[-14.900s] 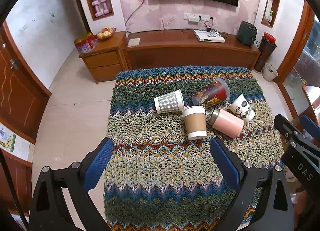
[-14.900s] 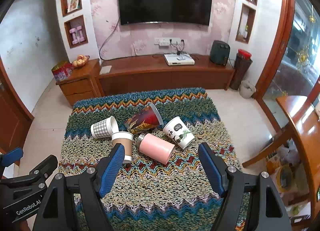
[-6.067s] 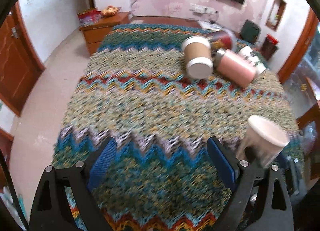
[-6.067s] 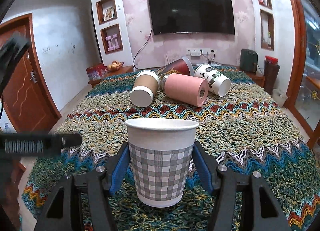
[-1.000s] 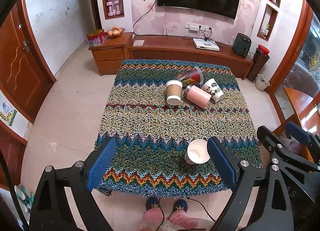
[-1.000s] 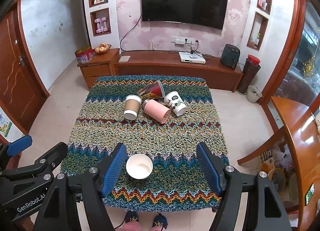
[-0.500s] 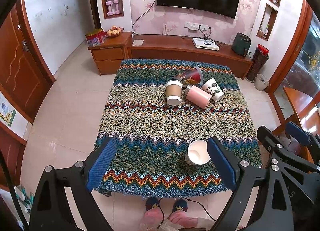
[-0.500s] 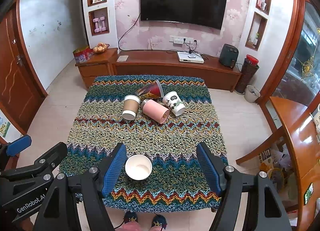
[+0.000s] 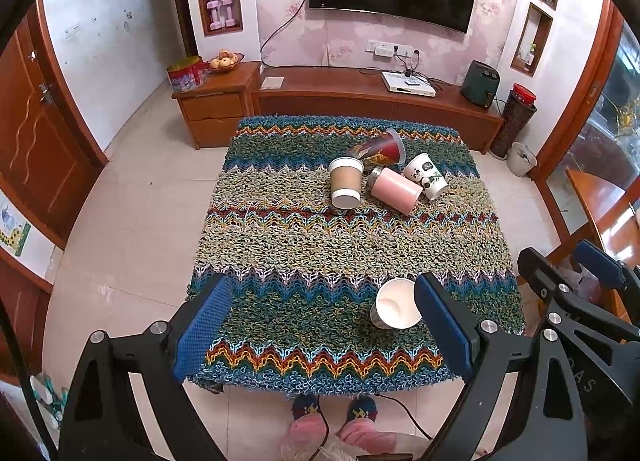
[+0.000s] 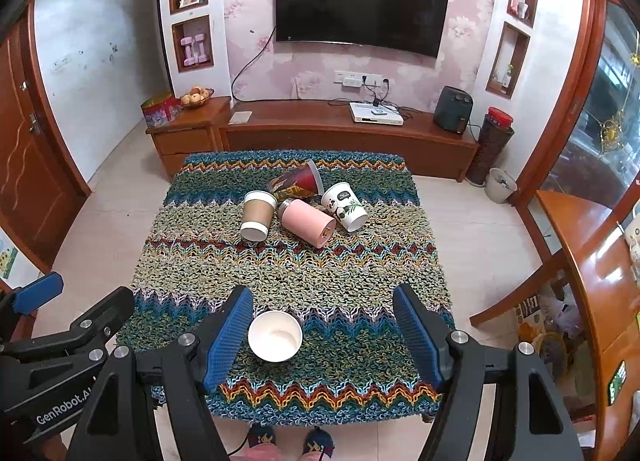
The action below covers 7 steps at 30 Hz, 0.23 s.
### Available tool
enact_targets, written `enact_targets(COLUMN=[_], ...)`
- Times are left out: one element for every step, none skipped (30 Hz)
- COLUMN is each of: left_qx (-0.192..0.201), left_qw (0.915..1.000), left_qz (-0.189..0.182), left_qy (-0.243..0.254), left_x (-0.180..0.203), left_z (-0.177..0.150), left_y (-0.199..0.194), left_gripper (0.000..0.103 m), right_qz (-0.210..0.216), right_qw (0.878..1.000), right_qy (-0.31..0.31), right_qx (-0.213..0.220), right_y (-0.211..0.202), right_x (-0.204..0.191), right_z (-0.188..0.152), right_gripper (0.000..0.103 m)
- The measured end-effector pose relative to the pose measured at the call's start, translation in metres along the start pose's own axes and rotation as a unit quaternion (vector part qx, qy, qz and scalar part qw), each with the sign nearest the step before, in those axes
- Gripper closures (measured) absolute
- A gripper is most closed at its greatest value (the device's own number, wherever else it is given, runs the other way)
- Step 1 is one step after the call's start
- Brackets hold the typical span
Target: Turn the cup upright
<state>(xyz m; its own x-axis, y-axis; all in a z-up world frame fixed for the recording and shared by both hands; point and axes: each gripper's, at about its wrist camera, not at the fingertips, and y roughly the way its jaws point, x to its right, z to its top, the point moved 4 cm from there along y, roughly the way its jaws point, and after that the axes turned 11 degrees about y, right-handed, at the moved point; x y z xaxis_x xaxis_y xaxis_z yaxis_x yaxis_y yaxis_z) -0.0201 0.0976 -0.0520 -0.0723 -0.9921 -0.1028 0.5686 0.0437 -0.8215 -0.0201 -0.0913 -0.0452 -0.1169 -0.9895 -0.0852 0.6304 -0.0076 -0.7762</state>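
A checked paper cup (image 9: 394, 309) stands upright near the table's front edge, its white inside showing; it also shows in the right wrist view (image 10: 275, 336). Both grippers hang high above the front of the table. My left gripper (image 9: 320, 327) is open and empty, the cup beside its right finger. My right gripper (image 10: 324, 335) is open and empty, the cup beside its left finger. Several cups lie on their sides at the back: a brown cup (image 9: 345, 187), a pink tumbler (image 9: 394, 190), a panda cup (image 9: 426, 175) and a red cup (image 9: 378, 151).
The table is covered by a zigzag knitted cloth (image 9: 312, 245). A wooden TV cabinet (image 9: 360, 99) stands behind it. A wooden table (image 10: 592, 245) and chair are at the right. The person's slippered feet (image 9: 332, 411) are at the front edge.
Over the last second almost nothing has moved. Earlier the right gripper held the checked cup upright on the cloth; now it has let go and both grippers are raised high.
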Motion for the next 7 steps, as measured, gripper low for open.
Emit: enact_targets(left_qx=[0.000,-0.001,-0.002,-0.002,-0.003,-0.004,-0.003], left_qw=[1.0000,1.0000,1.0000,1.0000,1.0000,1.0000,1.0000], left_qz=[0.000,-0.001,-0.001,-0.002,-0.001,-0.001,-0.001], left_qy=[0.001,0.002,0.002,0.002,0.002,0.002,0.002], left_x=[0.0001,0.0007,0.0006,0.0006,0.0006,0.0003,0.0003], left_z=[0.0001,0.0010,0.0010,0.0014,0.0017,0.0016,0.0016], left_y=[0.0006,0.0016,0.0023,0.0027,0.0025,0.0033,0.0030], left_gripper=[0.009,0.009,0.009,0.009,0.009,0.009,0.009], right_qz=[0.000,-0.001,-0.002,-0.002,-0.003,-0.003,-0.002], right_qw=[1.000,1.000,1.000,1.000,1.000,1.000,1.000], right_qy=[0.001,0.001,0.002,0.003,0.003,0.003,0.003], right_qx=[-0.001,-0.001,-0.002,-0.002,-0.002,-0.003,-0.002], right_y=[0.0005,0.0013,0.0019,0.0023,0.0029,0.0034,0.0028], right_x=[0.0005,-0.0008,-0.0001,-0.0001,-0.0002,-0.0002,-0.0001], right_z=[0.0001,0.0005,0.0007,0.0010,0.0011,0.0008,0.0007], right_gripper=[0.030,0.030,0.030,0.030,0.030,0.030,0.030])
